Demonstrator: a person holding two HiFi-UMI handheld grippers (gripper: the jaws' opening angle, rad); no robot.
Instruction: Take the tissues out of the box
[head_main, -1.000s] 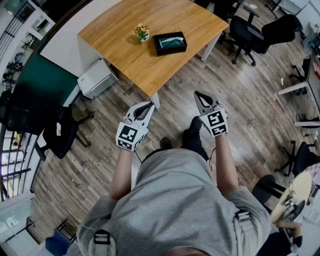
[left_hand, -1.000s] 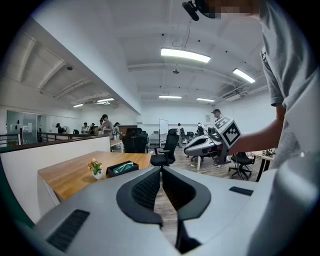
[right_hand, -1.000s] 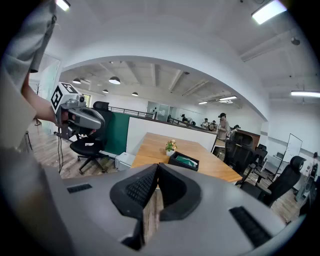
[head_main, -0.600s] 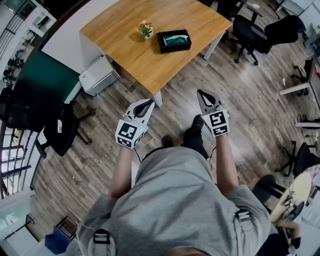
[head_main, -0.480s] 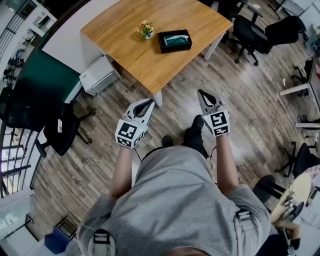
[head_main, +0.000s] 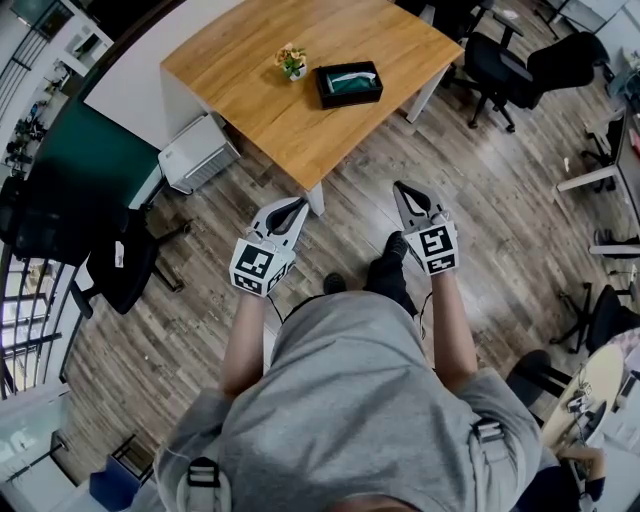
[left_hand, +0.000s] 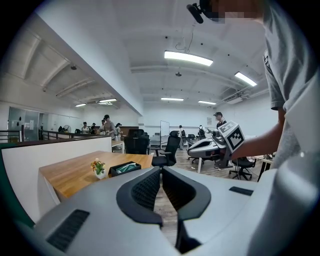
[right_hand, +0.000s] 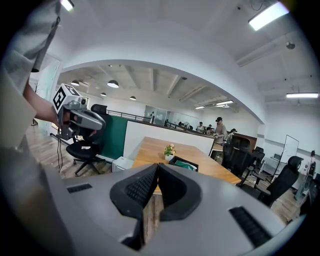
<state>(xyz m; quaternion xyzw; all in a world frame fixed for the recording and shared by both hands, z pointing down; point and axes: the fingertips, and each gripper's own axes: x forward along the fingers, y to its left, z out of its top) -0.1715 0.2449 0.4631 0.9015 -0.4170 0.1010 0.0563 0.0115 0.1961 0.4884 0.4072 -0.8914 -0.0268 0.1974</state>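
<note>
A black tissue box with a pale green tissue showing in its slot lies on a wooden table, beside a small potted plant. The box also shows in the left gripper view and the right gripper view. I stand on the floor well short of the table. My left gripper and right gripper are held at waist height, both shut and empty, pointing toward the table. In the left gripper view the right gripper shows with its marker cube.
A white cabinet stands under the table's left side. Black office chairs stand right of the table, and another chair stands at the left by a green partition. Several people stand at the room's far end.
The view has shifted slightly as I step toward the table; the table and box sit a little to the right of where they were. Both grippers stay shut.
</note>
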